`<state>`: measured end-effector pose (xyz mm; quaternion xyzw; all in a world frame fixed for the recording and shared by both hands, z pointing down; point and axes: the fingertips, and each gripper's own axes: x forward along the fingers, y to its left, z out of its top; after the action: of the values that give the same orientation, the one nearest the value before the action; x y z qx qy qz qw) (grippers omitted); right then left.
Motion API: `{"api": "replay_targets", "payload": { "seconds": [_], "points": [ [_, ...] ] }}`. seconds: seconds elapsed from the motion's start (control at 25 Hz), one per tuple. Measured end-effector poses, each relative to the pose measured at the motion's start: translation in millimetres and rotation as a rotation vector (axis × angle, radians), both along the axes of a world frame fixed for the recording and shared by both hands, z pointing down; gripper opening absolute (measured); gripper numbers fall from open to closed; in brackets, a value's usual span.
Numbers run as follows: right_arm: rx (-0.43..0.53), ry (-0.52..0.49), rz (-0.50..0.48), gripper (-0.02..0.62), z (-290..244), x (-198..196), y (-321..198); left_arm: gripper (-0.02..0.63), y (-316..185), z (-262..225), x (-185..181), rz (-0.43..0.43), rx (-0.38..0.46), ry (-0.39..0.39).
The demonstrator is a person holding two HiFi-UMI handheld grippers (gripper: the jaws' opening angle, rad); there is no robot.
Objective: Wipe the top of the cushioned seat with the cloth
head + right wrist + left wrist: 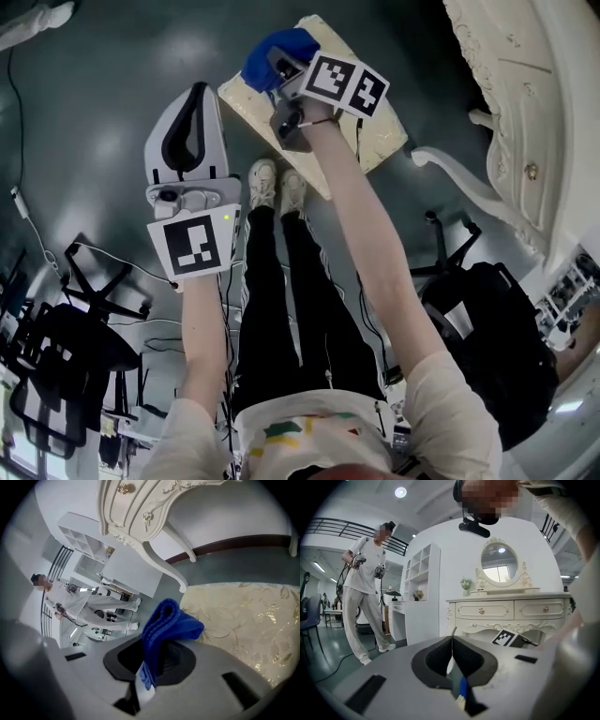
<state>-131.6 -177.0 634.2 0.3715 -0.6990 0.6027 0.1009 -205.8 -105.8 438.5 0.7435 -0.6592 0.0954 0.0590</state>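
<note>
The cushioned seat (330, 105) is a cream, gold-patterned pad on the floor ahead of me; in the right gripper view the seat (243, 620) fills the right side. My right gripper (267, 67) is shut on a folded blue cloth (274, 52) and hangs over the seat's near left corner. Bunched up out of the jaws, the cloth (166, 625) is just beside the seat's edge. My left gripper (190, 131) is held over bare floor left of the seat, its jaws shut with nothing between them. In its own view the left gripper (452, 641) points up at the room.
A white ornate dresser (525, 103) with curved legs stands right of the seat; the dresser (511, 611) carries an oval mirror. Black office chairs (66, 366) and cables lie at the left, another chair (487, 328) at the right. A person (365, 606) stands by white shelves.
</note>
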Motion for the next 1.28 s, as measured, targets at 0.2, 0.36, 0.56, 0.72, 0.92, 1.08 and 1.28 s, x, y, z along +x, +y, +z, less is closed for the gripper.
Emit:
{"api": "replay_targets", "payload": {
  "seconds": [0.2,0.36,0.56,0.72,0.92,1.08,1.28],
  "points": [
    [-0.021,0.058,-0.030,0.037,13,2,-3,0.005,0,-9,-10,-0.043,0.056,0.056],
    [-0.032,0.098,-0.037,0.037,19,6,-1,0.005,8,1,-7,0.000,0.011,0.028],
    [-0.050,0.120,-0.029,0.037,24,18,6,0.005,9,0,-2,0.022,0.011,0.014],
    [-0.063,0.126,-0.023,0.037,25,32,14,0.005,10,-2,3,0.038,0.013,0.011],
    [-0.065,0.144,-0.016,0.037,25,55,30,0.005,15,-4,10,0.053,0.016,0.012],
    [-0.078,0.149,0.007,0.037,27,79,44,0.005,17,-6,17,0.064,0.020,0.011],
    [-0.088,0.164,0.008,0.037,28,109,63,0.005,20,-9,25,0.074,0.020,0.004]
  ]
}}
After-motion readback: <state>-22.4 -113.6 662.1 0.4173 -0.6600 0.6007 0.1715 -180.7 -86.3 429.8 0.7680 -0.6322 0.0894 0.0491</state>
